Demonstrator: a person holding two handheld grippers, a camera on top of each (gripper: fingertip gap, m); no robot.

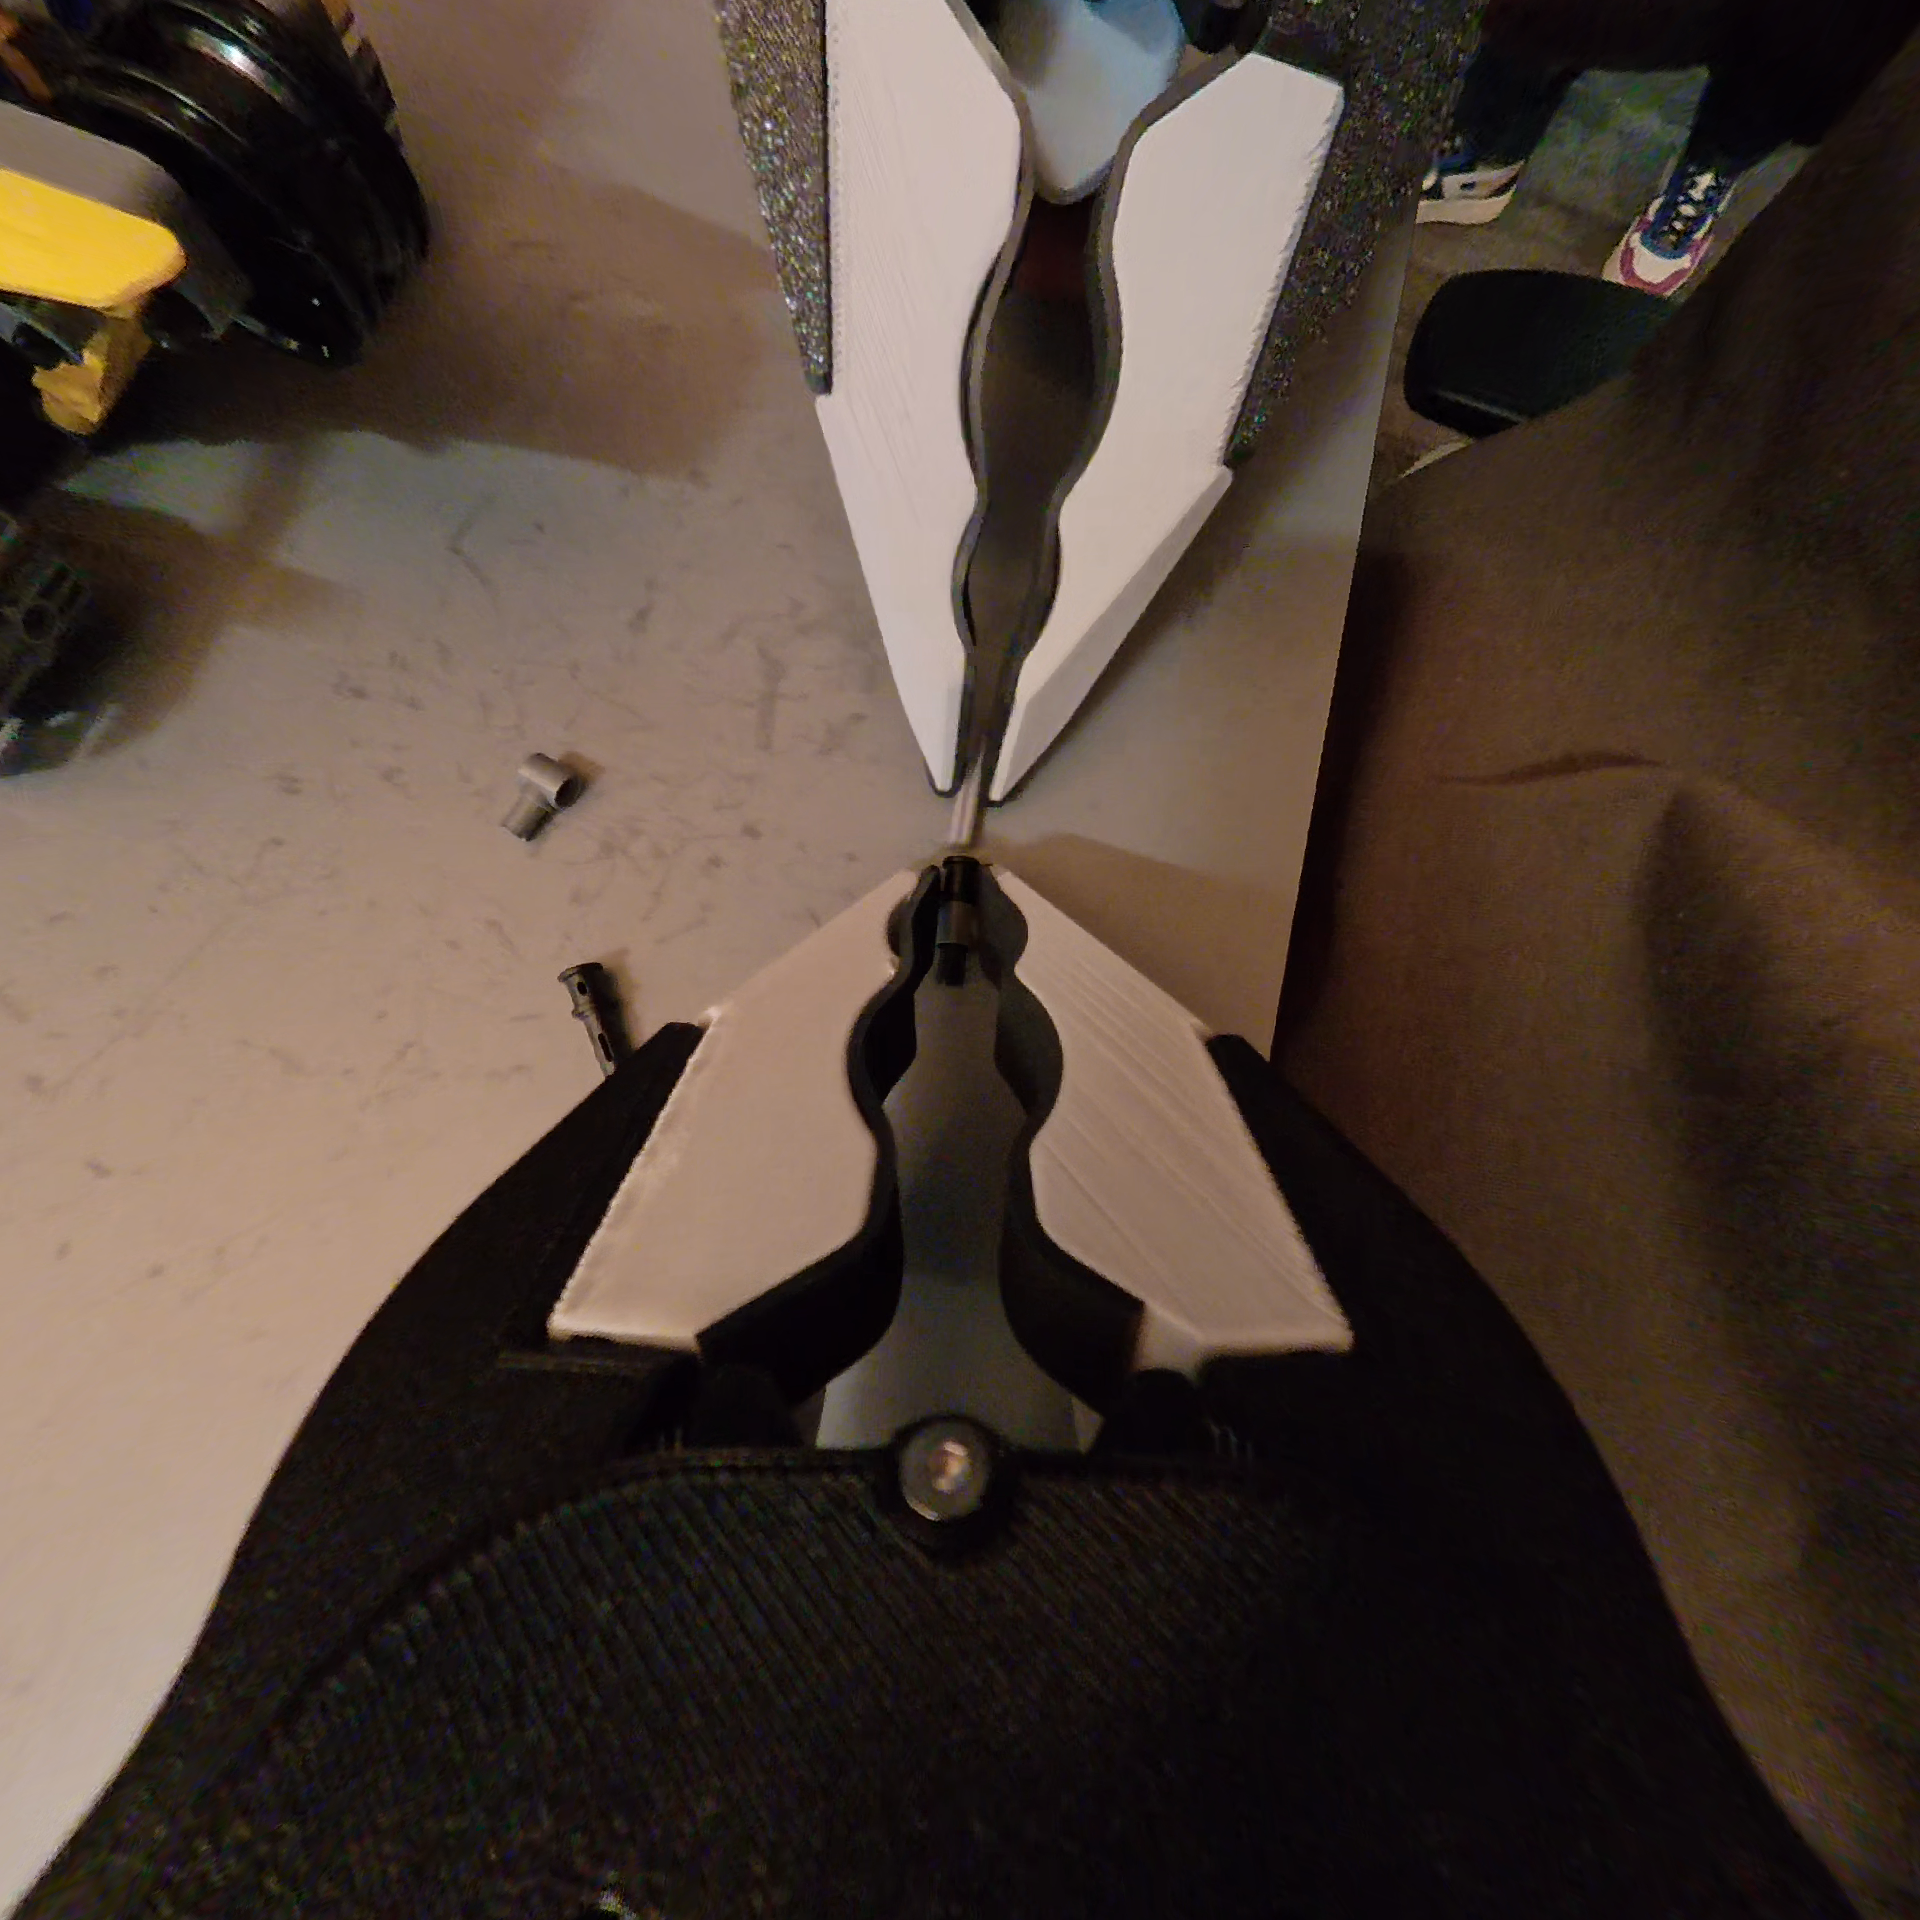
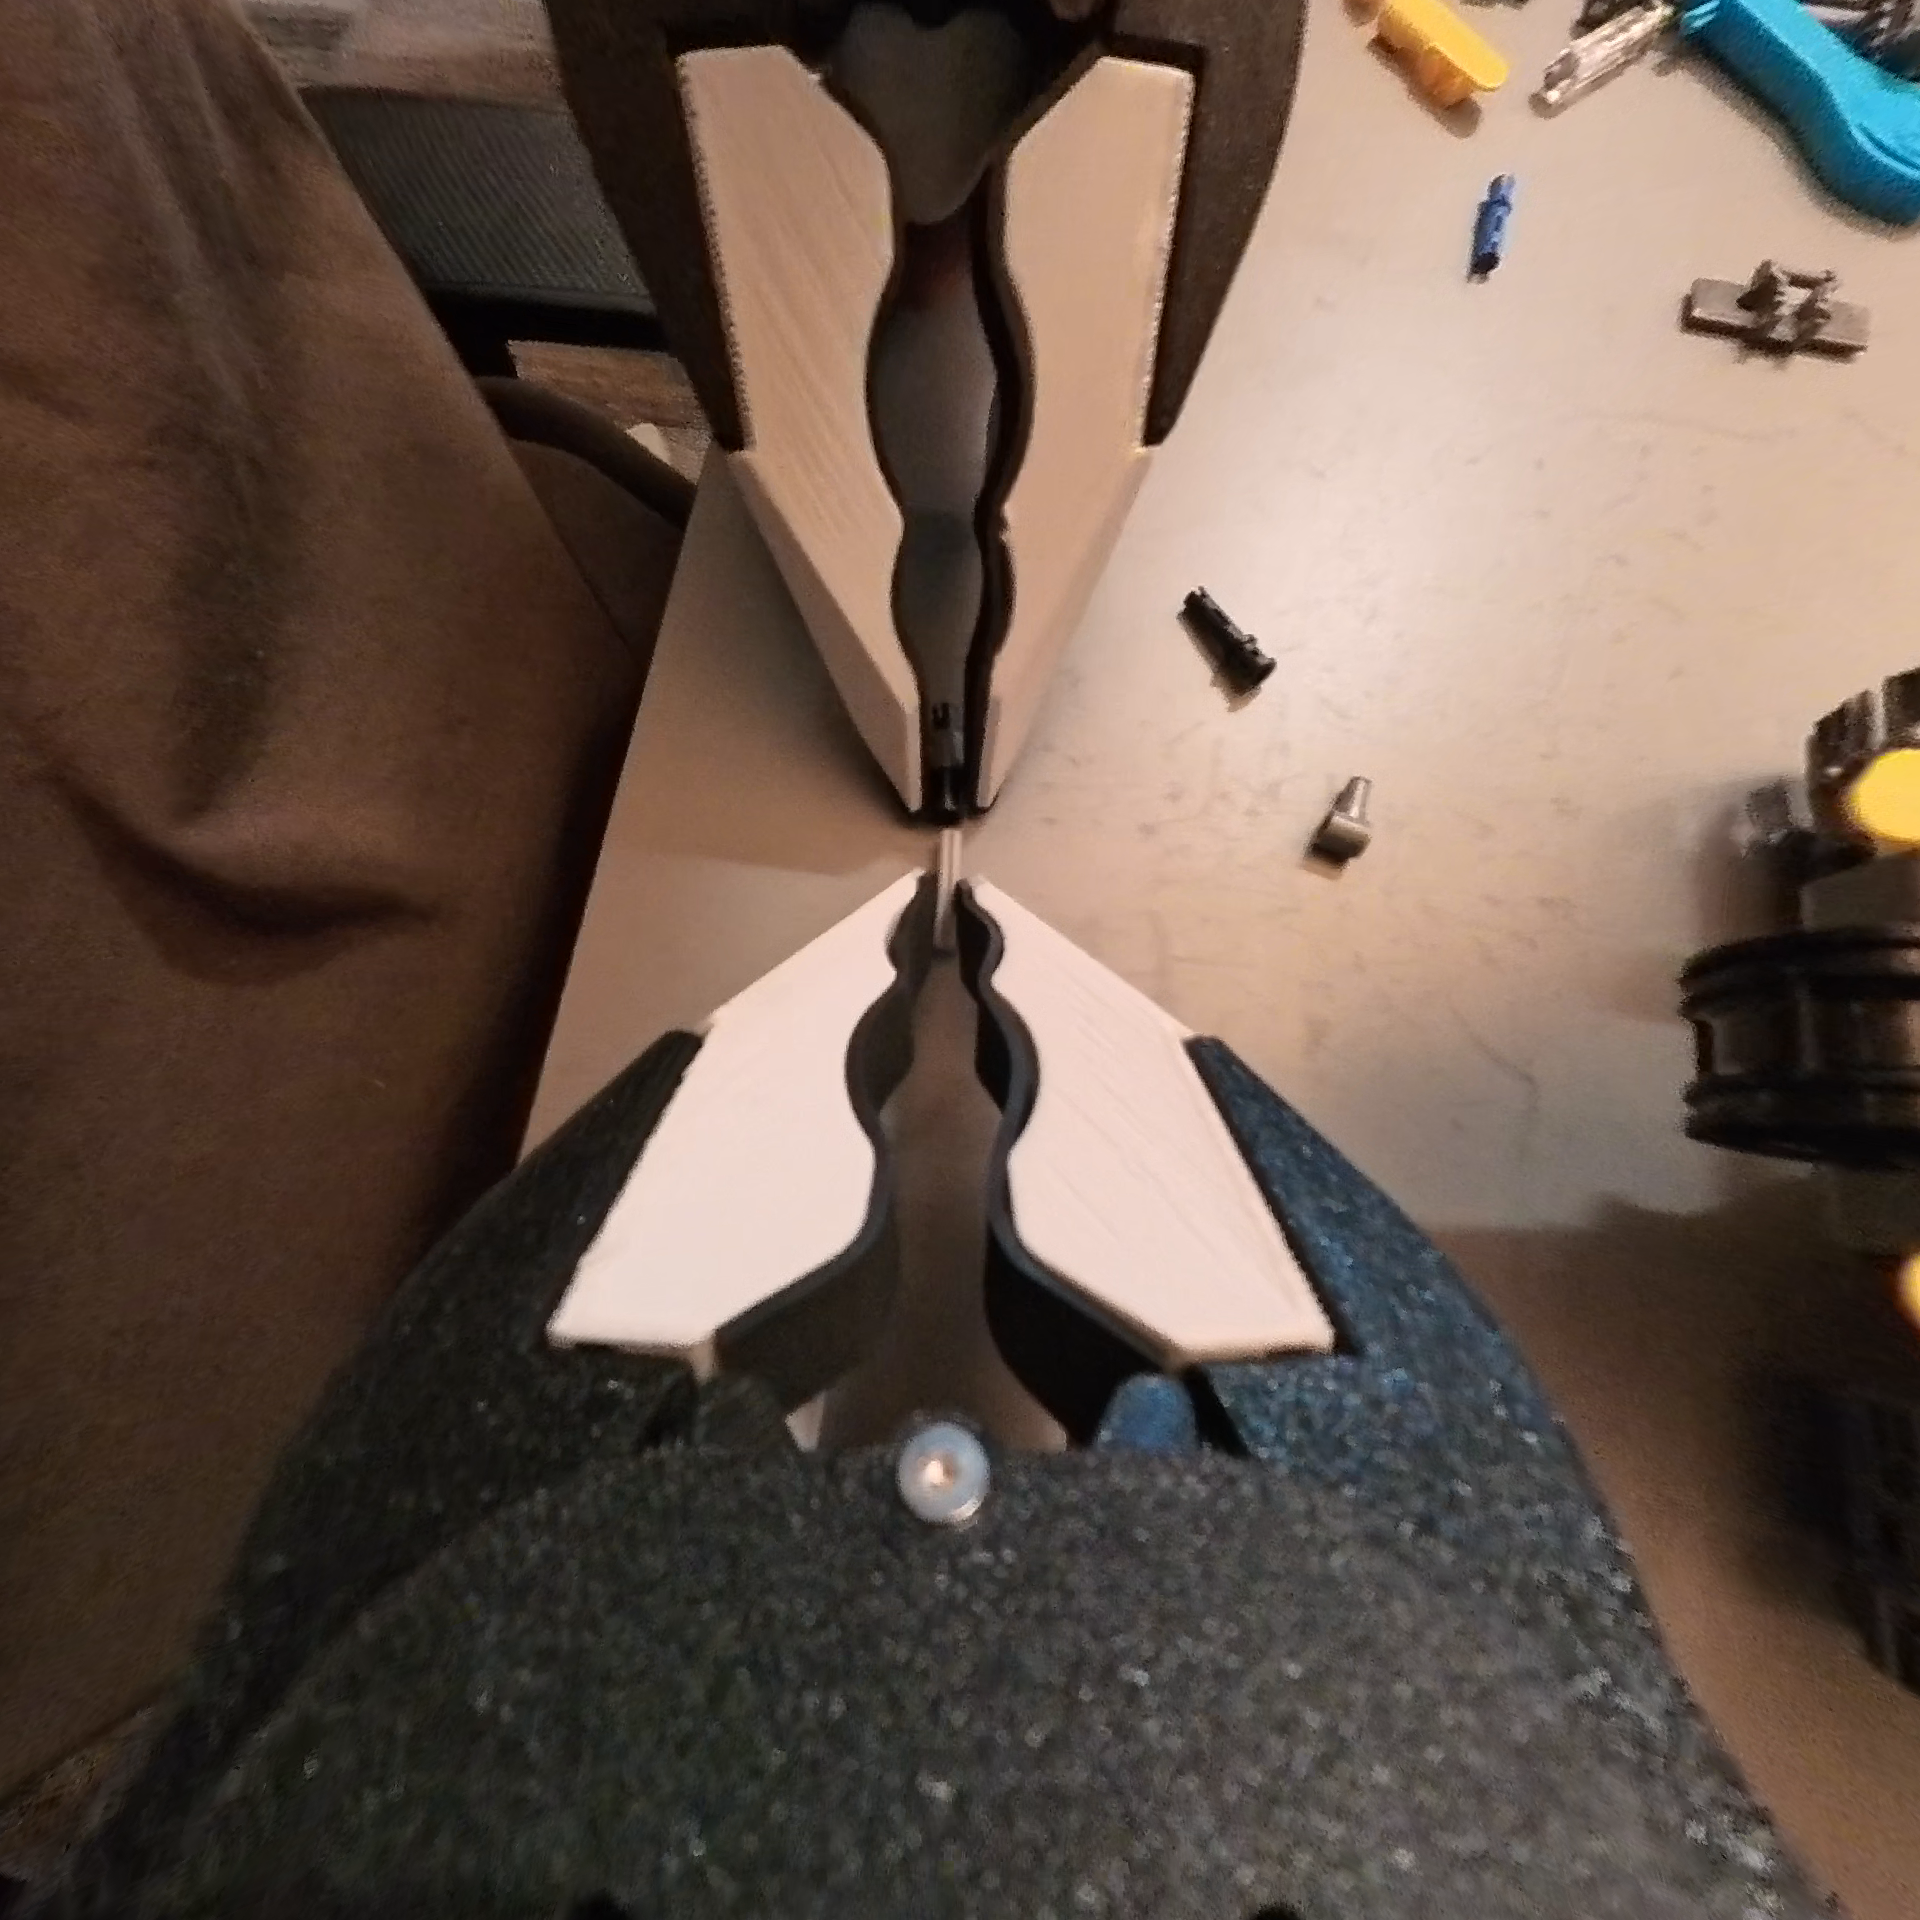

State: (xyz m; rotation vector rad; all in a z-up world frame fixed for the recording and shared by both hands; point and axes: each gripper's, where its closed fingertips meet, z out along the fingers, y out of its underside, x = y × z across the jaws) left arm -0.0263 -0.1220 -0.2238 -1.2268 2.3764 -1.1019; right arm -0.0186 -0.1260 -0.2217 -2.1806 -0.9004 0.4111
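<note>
- The bench (image 1: 416, 582) is pale grey and scuffed with faint dark marks; along one edge a brown cloth (image 1: 1621, 935) drapes beside it; past the far corner, in the left wrist view, a dark floor shows with a pair of coloured trainers (image 1: 1662, 223) and a black seat (image 1: 1517, 343).
- The left gripper (image 1: 958, 883) has its white fingers (image 1: 790, 1132) closed narrow on a small black pin (image 1: 954, 920), held just above the bench near the cloth-side edge; the same pin (image 2: 943, 764) shows dark and ridged in the right wrist view.
- The right gripper (image 2: 940, 894) pinches a thin light-grey rod (image 2: 943, 883) at its fingertips; the rod (image 1: 966, 805) points tip to tip at the black pin, the two just meeting or nearly so; which, I cannot tell.
- Loose on the bench, well clear of both grippers: a grey connector (image 1: 542, 795) and a dark pin (image 1: 587, 1003); toward the far side, a black wheel (image 1: 301, 177) with yellow parts (image 1: 83, 260); in the right wrist view a blue pin (image 2: 1491, 223), a dark toothed piece (image 2: 1777, 312) and a turquoise tool (image 2: 1808, 104) near the far edge.
- No brand or readable writing is visible on any of it.
</note>
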